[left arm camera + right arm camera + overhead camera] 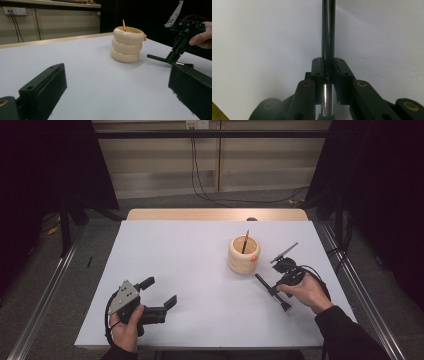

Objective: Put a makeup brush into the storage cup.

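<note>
The white surface (200, 285) is matte and flat, a sheet laid over a wooden top whose pale edge shows at the far side. Right of its middle stands a cream holder (244, 255), shaped like three stacked rings, smooth and rounded, probably plastic or glazed; an orange-tipped pencil (245, 241) leans inside it.

Near left, the left tongs (160, 293) rest low over the surface with their black jaws well apart and nothing between them.

Near right, just beside the holder, the right tongs (273, 289) are clamped on a black pen (271, 291), which lies across them, one end pointing toward the holder and the other toward the near edge. In the right gripper view the pen (328, 30) is a thin, straight, glossy barrel with a shiny metal section toward its near end (327, 100).

It looks light and stiff, but the round, slick barrel could roll or slide between flat pads. The hold sits near one end, so the long free part may swing; a hold nearer the middle would likely steady it for tipping upright into the holder.
</note>
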Available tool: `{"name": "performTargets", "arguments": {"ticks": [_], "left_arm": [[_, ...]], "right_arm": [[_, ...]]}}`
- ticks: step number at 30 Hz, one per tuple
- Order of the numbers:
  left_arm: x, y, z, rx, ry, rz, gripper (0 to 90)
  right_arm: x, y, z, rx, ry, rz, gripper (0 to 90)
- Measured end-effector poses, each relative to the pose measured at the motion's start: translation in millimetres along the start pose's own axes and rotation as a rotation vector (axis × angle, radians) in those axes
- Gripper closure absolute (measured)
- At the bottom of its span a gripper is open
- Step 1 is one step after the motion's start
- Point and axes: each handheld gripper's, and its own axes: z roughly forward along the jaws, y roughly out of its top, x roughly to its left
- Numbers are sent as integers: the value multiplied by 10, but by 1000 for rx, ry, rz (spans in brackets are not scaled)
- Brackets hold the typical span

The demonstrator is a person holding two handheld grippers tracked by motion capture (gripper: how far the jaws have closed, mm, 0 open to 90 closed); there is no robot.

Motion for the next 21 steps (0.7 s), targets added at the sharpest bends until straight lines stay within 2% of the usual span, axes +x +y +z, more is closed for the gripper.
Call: {"name": "performTargets", "arguments": {"ticks": [3, 4, 5, 6, 10, 12, 15, 19, 21], "left_arm": [[-4, 2, -3, -4, 7, -4, 18], [-5, 0, -1, -7, 5, -8, 18], [-4, 0, 0, -7, 5, -9, 18], [-3, -1, 0, -7, 6, -9, 18], [4, 0, -11, -5, 9, -2, 19], [7, -3, -6, -5, 5, -9, 19], [-9, 5, -7, -7, 2, -2, 19], [-11, 9, -20, -12, -2, -3, 19], [5, 9, -24, -14, 0, -3, 18]], "right_arm": [[-22, -25, -31, -27, -6, -4, 801], [-18, -30, -54, -19, -10, 13, 801], [-20, -39, -63, -46, -11, 11, 801], [-34, -44, -81, -58, -5, -3, 801], [-9, -65, -143, -78, 13, 14, 801], [-15, -83, -169, -100, 21, 25, 801], [-31, -122, -201, -139, 0, 47, 801], [-43, -187, -222, -172, 0, 43, 801], [-45, -218, -234, -213, 4, 42, 801]]}}
